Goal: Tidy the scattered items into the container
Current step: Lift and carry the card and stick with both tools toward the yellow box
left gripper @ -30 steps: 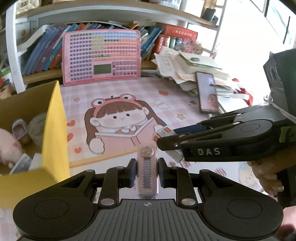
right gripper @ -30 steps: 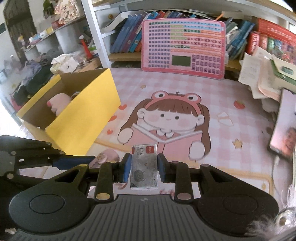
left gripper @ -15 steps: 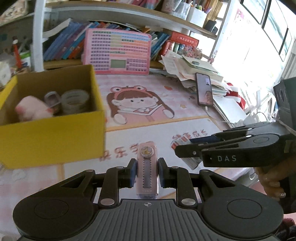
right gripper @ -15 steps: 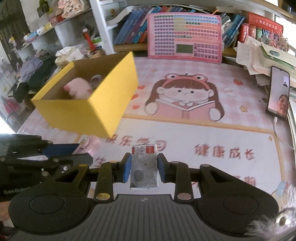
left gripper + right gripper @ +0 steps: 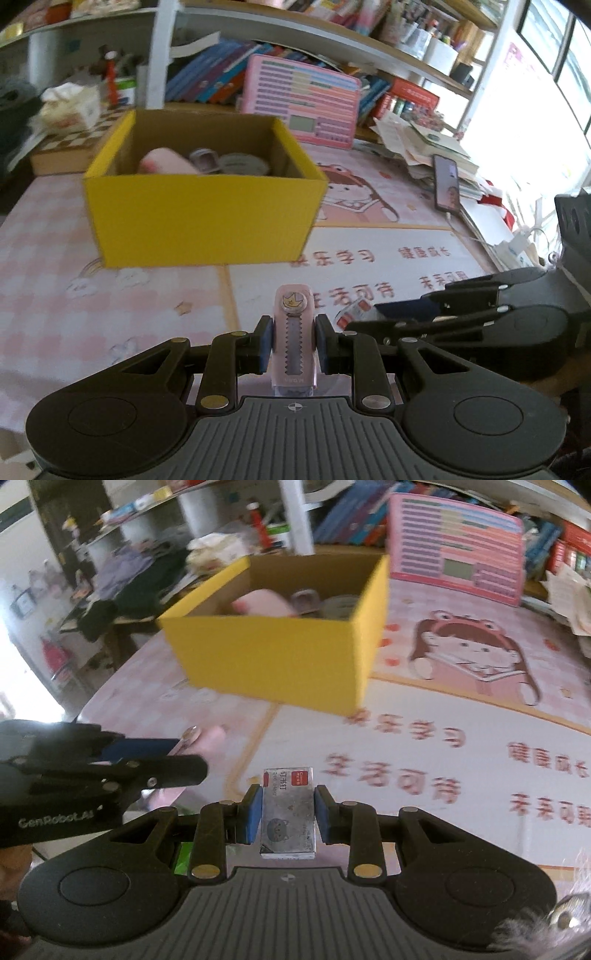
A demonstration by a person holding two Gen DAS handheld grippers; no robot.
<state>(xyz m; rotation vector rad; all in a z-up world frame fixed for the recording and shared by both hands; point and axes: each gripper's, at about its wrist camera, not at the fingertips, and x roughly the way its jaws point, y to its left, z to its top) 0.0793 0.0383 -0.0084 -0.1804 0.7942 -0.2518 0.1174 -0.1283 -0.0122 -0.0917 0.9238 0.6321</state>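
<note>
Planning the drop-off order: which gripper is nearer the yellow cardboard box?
Left, slightly. The left gripper faces the yellow cardboard box head-on; the right gripper sits farther out, off its corner.

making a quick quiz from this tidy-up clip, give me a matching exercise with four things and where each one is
Things:
1. pink utility knife
2. staple box
3. pink plush toy
4. phone

Places:
a. lying inside the yellow box
b. clamped in the left gripper
c. lying by the paper stack on the far right of the desk
d. clamped in the right gripper

Pairs: 1-b, 2-d, 3-a, 4-c
</note>
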